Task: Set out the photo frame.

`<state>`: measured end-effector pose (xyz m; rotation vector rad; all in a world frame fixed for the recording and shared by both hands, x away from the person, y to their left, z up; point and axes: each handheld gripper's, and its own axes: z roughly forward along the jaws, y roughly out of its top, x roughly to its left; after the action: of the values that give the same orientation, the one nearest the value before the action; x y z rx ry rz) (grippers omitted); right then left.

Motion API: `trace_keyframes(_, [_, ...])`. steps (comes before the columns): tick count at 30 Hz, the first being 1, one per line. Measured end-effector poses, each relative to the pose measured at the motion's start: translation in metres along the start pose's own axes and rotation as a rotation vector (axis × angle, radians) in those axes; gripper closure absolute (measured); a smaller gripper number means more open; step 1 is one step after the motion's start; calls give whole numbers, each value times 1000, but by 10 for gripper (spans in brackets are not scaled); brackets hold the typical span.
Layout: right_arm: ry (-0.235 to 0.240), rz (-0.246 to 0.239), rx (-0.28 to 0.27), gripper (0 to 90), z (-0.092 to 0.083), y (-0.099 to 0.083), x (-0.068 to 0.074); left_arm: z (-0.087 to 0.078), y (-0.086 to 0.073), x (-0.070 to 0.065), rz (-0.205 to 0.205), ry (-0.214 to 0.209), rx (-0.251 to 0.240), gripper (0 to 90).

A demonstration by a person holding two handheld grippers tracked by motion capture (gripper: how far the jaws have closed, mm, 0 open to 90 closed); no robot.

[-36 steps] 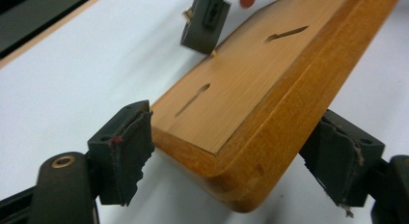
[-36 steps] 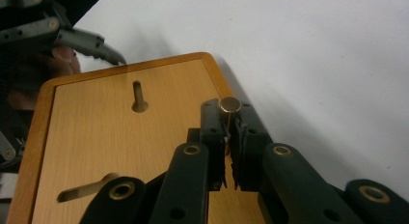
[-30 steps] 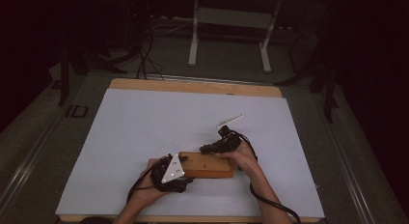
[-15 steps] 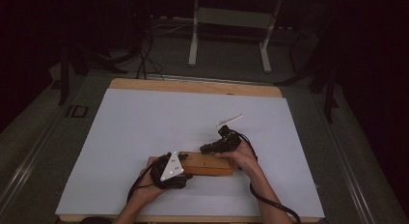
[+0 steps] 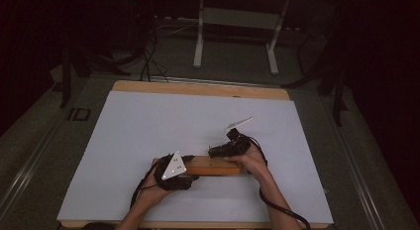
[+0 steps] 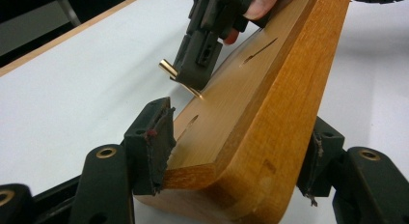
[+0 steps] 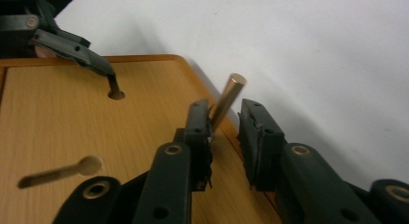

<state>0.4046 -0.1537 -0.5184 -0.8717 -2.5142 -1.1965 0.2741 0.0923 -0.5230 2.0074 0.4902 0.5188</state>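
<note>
A flat wooden block with keyhole slots lies near the table's front edge. My left gripper holds its left end. Its jaws have just been closing, and both pads press on the block's sides. My right gripper hovers over the block's top. Its jaws have just been opening and stand apart. Between them, a short brass pin stands tilted and leans on one pad, clear of the other. In the left gripper view, the pin sticks out of the right gripper.
The block rests on a white mat that covers a wooden table. A thin white strip lies just behind the right hand. Cables trail from both grippers toward the front edge. Beyond the table are dark floor and a metal stand.
</note>
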Motion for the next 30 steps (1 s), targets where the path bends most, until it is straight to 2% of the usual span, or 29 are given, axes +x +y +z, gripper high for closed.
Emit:
trace_keyframes(8, [-30, 2, -25, 693, -10, -4, -2, 0, 2, 5, -5, -17, 3, 406])
trace_keyframes(14, [-72, -12, -44, 673, -21, -7, -1, 1, 3, 8, -15, -23, -4, 411])
trace_keyframes(25, [-131, -24, -101, 652, -38, -20, -2, 1, 3, 15, -32, -42, -16, 417])
trace_keyframes(30, [-152, -39, -150, 650, -47, -27, 2, 2, 4, 16, -40, -41, -21, 420])
